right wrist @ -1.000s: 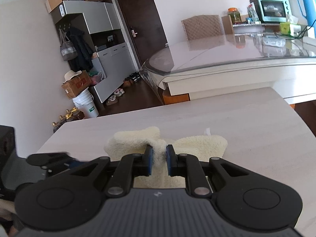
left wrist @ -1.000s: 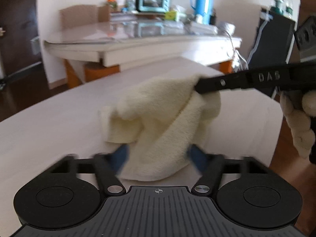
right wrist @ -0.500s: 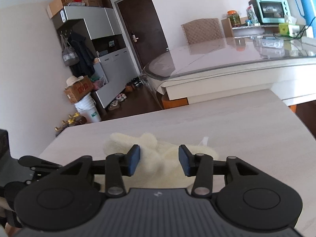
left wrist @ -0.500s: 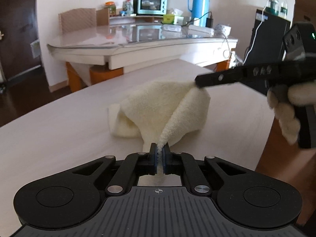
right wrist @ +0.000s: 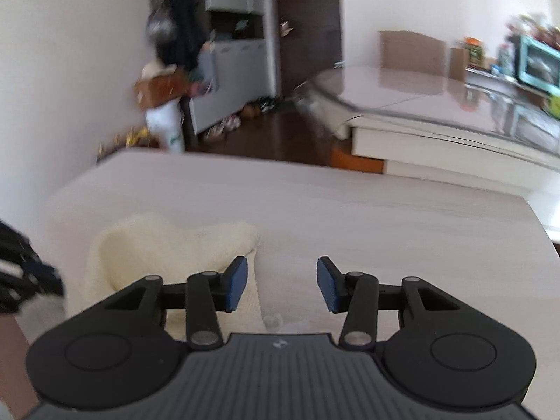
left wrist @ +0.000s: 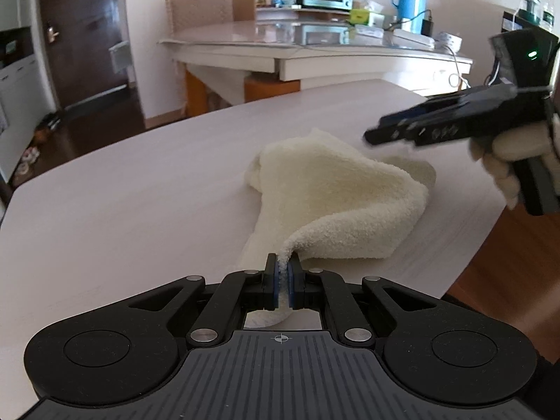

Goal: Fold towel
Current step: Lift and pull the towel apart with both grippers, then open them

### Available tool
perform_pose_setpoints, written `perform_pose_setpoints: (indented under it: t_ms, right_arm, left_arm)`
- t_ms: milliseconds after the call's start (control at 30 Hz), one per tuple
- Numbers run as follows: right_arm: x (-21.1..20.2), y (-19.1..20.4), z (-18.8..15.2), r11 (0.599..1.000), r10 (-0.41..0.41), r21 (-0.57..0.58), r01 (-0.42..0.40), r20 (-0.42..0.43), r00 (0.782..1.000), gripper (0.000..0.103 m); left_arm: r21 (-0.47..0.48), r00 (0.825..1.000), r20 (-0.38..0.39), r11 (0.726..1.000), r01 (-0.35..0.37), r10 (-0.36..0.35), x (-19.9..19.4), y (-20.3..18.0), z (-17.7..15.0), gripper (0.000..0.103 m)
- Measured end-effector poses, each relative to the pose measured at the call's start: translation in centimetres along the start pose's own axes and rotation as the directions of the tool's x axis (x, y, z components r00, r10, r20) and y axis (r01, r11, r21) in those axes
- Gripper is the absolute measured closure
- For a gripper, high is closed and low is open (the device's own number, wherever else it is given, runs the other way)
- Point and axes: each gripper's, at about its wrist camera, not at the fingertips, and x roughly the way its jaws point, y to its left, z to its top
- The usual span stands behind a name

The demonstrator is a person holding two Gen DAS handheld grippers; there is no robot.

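The cream towel is lying crumpled on the pale table, with one corner drawn up off the surface toward the left wrist camera. The left tool is pinching that corner: its blue pads are closed tight on the fabric, and a narrow ridge of cloth is running from the pinch back up into the heap.

The right tool is standing with its jaws moderately apart and nothing between them. In its own view only bare table is showing between its pads, and the towel is sitting to the left of the tool, its near edge passing just behind the left pad. From the left wrist view the right tool, held in a gloved hand, is hovering above the far right side of the towel without touching it.

So the cloth is running roughly from the left tool's pinch away toward the far side, and the free edge nearest the right tool is lying to that tool's left and slightly below. The right hand is probably needing to swing left and down to catch a second corner before the towel can be spread for folding.
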Motion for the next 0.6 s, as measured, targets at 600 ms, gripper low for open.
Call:
perform_pose_setpoints:
  t_ms: [600]
  right_arm:
    - [1.7, -1.7, -0.8, 0.918, -0.386, -0.121, 0.377, -0.065, 0.92, 0.055]
  left_arm:
    - [-0.011, 1.0, -0.017, 1.0, 0.012, -0.012, -0.3, 0.6, -1.0, 0.091]
